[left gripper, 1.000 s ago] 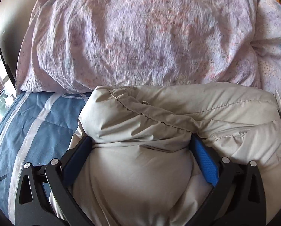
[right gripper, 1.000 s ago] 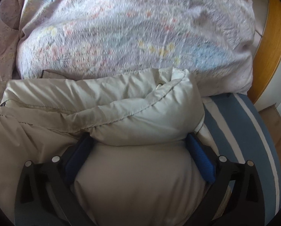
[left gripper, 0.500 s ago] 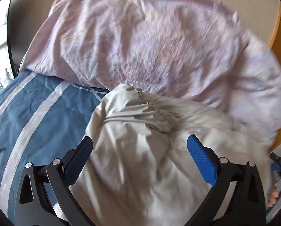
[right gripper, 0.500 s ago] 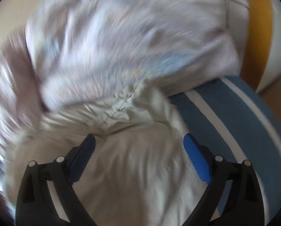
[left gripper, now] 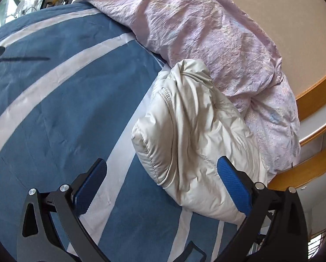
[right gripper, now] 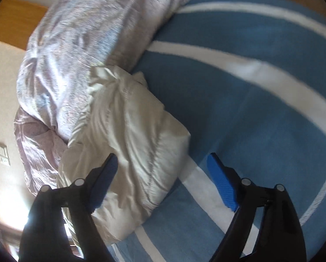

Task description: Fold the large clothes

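Left wrist view shows the left gripper (left gripper: 162,178) with its jaws spread wide and holding nothing; the folded cream padded jacket (left gripper: 195,139) lies on the bed, ahead of the jaws and toward their right side, its near corner passing behind the right blue pad (left gripper: 234,187) — whether they touch cannot be told. The left pad hangs over the blue bedspread with white stripes (left gripper: 60,100). Beyond the jacket, touching its far edge, is a rumpled lilac duvet (left gripper: 206,28). In the right wrist view, the right gripper (right gripper: 163,181) is likewise wide open and empty, and the jacket (right gripper: 130,142) sits ahead toward the left jaw, its near part under that pad, while the right pad is over the striped bedspread (right gripper: 261,118).
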Tool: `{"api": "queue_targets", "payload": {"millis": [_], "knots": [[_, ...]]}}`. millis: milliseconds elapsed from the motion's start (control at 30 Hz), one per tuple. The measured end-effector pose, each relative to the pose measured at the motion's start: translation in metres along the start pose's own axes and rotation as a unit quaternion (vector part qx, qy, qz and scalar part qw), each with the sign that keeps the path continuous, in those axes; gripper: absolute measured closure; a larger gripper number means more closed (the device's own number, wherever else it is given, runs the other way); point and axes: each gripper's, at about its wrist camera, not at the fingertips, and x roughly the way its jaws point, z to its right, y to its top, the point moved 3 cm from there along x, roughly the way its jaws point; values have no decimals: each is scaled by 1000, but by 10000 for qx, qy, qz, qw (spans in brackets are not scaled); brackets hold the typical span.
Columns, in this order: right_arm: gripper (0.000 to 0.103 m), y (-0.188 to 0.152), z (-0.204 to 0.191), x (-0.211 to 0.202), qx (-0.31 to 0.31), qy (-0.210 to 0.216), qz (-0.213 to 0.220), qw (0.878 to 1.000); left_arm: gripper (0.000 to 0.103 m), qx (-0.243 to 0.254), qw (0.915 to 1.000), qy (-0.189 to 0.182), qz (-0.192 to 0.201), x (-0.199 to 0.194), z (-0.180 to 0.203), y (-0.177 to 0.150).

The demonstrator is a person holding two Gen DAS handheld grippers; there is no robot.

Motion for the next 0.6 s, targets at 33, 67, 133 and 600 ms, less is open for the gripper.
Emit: {"api": "queue_targets", "payload": {"millis": [33, 67, 133, 600], "knots": [[22, -1, 2, 2, 75, 87, -8, 9999, 1, -93, 9999, -72, -15, 1, 0, -3], [23, -1, 1, 2, 102, 152, 77, 9998, 1, -214, 9996, -163, -50, 4, 0, -5], [24, 0, -2, 5, 122, 219, 77, 9997, 2, -450, 9985, -303, -89, 10, 0, -7], [54, 0, -8, 23, 122, 607, 131, 9980, 29, -1628, 9831, -821, 170, 44, -4, -3]]}}
